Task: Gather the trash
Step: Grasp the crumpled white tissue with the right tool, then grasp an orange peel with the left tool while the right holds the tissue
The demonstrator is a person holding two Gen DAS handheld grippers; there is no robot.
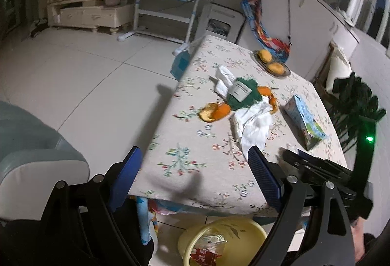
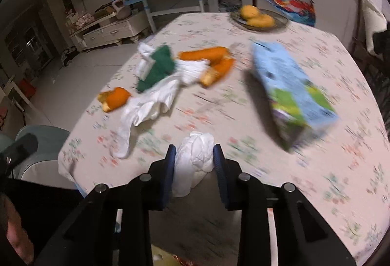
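My right claw (image 2: 194, 163) has its pads pressed on a crumpled white tissue wad (image 2: 195, 158) at the near edge of the table (image 2: 304, 168). My left claw (image 1: 195, 175) hangs wide open and empty over that edge. The yellow bin (image 1: 219, 239) on the floor below already holds some wrappers, so I judge the job is partly done. Orange peels (image 2: 117, 98), white paper (image 2: 148, 105), a green wrapper (image 2: 158, 66) and a blue carton (image 2: 292, 88) remain on the table.
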